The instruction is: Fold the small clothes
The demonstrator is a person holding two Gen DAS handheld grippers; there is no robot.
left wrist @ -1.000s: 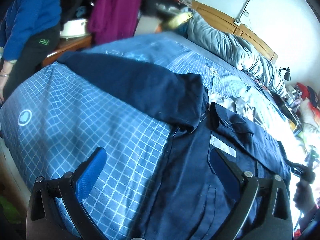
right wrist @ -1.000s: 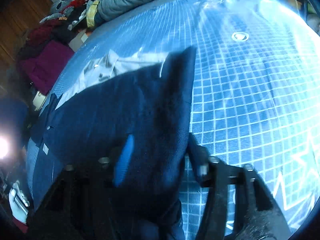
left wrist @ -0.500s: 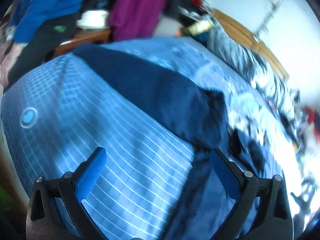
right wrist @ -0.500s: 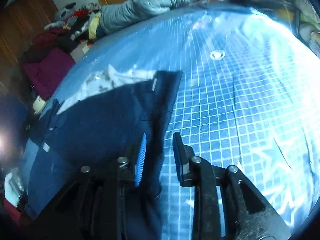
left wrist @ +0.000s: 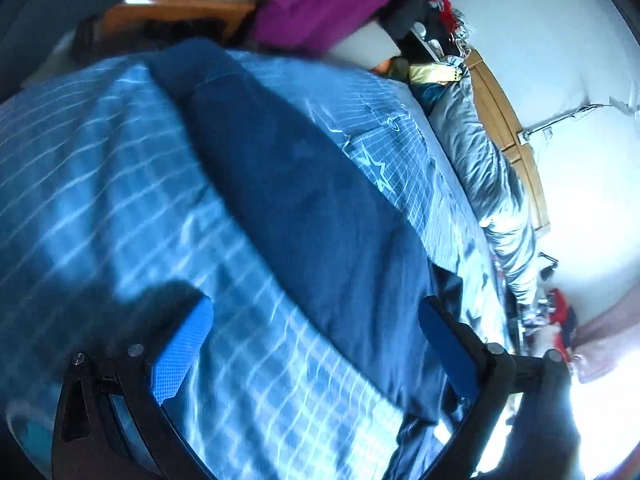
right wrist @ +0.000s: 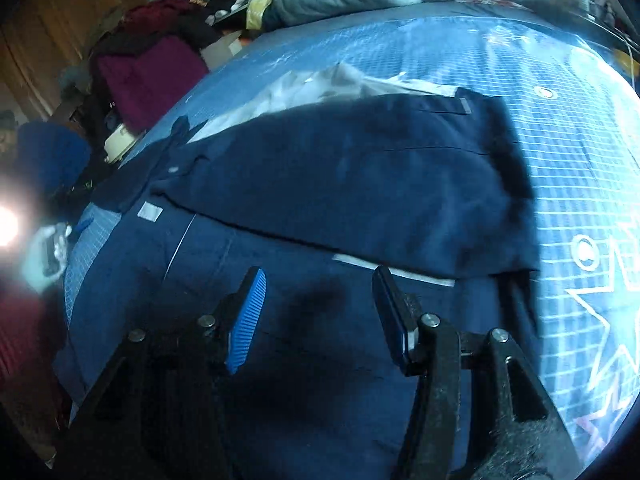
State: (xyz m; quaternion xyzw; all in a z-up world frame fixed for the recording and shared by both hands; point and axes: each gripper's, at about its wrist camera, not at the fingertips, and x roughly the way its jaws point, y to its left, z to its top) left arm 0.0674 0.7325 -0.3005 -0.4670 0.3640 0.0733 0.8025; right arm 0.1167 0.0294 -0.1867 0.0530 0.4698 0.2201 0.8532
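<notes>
A dark navy garment (right wrist: 360,184) is seen spread on the bed (right wrist: 560,128), one portion already folded across its body. The right claw (right wrist: 320,312) is held partly open and empty directly above the garment, whose folded edge lies just ahead at 12 o'clock, its long axis running from 9 to 3 o'clock. The left claw (left wrist: 316,344) is held wide open and empty, with the sleeve (left wrist: 288,184) stretching away towards 11 o'clock; the right claw is judged the nearer.
</notes>
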